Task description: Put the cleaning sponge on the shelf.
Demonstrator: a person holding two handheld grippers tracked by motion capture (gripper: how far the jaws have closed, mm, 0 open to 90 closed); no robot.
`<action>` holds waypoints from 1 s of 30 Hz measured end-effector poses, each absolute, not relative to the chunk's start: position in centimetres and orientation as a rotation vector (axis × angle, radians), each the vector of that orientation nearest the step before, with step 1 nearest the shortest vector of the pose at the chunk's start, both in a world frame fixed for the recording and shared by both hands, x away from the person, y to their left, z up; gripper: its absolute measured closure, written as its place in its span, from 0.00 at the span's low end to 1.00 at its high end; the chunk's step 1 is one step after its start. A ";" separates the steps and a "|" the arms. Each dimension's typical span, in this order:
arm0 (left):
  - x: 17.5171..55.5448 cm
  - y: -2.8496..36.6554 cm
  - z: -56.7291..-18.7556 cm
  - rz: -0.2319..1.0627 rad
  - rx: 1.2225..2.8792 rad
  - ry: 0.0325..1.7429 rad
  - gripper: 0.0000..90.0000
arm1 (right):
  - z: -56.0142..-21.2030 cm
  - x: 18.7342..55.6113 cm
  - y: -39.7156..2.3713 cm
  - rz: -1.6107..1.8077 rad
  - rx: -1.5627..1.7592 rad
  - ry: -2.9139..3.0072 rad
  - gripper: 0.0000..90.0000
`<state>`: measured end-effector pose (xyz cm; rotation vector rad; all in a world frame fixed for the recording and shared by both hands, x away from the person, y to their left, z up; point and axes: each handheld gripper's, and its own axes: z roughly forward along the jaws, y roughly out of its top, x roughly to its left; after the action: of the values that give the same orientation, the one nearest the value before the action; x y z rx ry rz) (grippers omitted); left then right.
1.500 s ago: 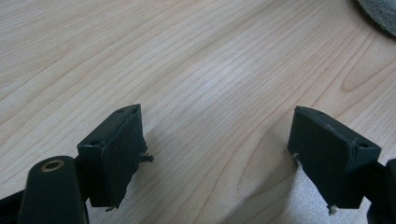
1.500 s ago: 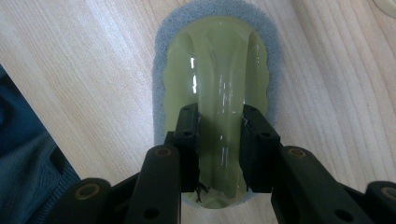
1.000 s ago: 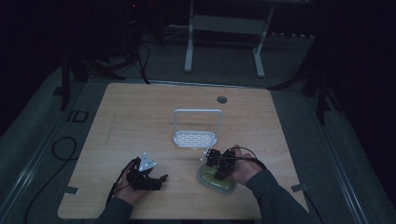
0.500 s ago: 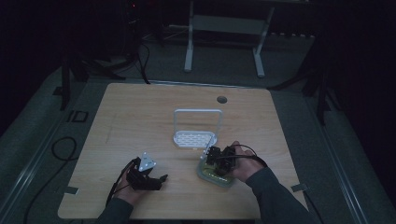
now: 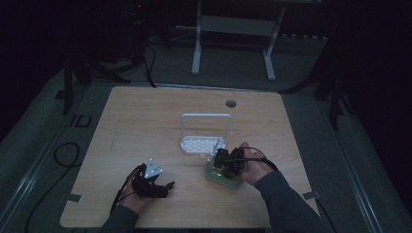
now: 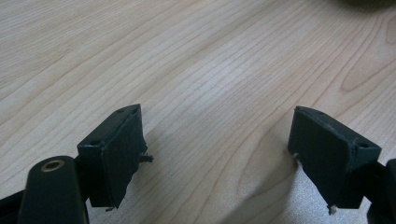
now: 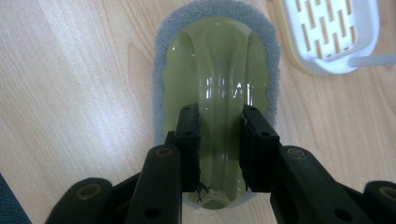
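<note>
A scrubber [image 7: 217, 60] with a glossy olive-green plastic top and a grey sponge rim lies flat on the wooden table [image 5: 145, 121]. My right gripper [image 7: 219, 112] comes down on it from above, its jaws shut on the raised ridge of the green top. In the high view this scrubber [image 5: 221, 177] sits at the front right, under my right gripper [image 5: 224, 160]. My left gripper [image 5: 165, 186] rests low at the front left of the table. Its jaws stand wide open over bare wood with nothing between them [image 6: 215, 126].
A white slotted rack [image 5: 204, 143] with a tall wire loop handle stands just beyond the scrubber, its tray corner [image 7: 327, 32] close to the sponge rim. A round cable hole [image 5: 231, 103] is at the table's back. Cables trail off the front left.
My right gripper and the scrubber have slid a little away from the person, toward the white rack. The left gripper has stayed put.
</note>
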<state>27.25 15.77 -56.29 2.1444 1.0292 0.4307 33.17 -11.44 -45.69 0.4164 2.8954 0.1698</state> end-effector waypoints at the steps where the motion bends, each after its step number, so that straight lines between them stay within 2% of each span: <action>1: 27.3 15.8 -56.3 0.431 2.144 1.029 0.21 | -45.6 33.2 -11.4 0.168 0.413 2.890 0.79; 30: 27.3 15.7 -56.3 0.430 2.145 1.027 0.21 | -44.9 35.4 -9.9 0.158 0.287 2.866 0.79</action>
<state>27.27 15.74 -56.29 2.1453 1.0269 0.4296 35.39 -9.91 -44.94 0.2871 2.8656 0.1584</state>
